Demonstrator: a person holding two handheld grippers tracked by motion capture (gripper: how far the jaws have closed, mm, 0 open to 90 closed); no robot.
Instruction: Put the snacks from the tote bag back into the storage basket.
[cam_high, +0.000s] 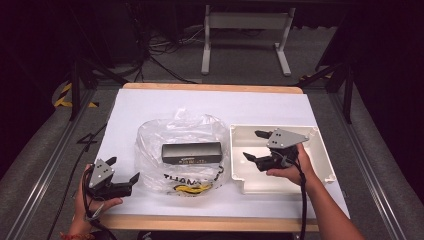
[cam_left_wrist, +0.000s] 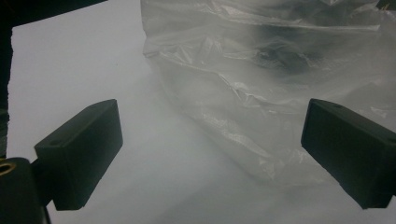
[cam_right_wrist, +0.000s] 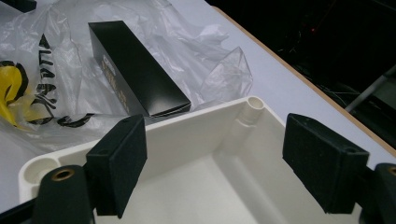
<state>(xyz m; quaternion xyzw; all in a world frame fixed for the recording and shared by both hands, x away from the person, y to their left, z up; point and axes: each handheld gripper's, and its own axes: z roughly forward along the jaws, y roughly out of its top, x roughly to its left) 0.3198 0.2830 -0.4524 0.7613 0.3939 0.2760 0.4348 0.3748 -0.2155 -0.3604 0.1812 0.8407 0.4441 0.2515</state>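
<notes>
White sheet (cam_high: 165, 102) covering the table top, smooth and flat, with the wooden table edge (cam_high: 210, 88) showing as a thin strip along the far side. Beyond it, grey floor (cam_high: 240, 75). Standing back there, a white desk frame (cam_high: 245, 22), its two legs on flat feet. To the frame's left, dark cables (cam_high: 160, 55) loop over the floor. Far left, yellow-and-black hazard tape (cam_high: 65, 95) on the floor. A metal rail (cam_high: 45, 170) runs alongside the table's left side.
</notes>
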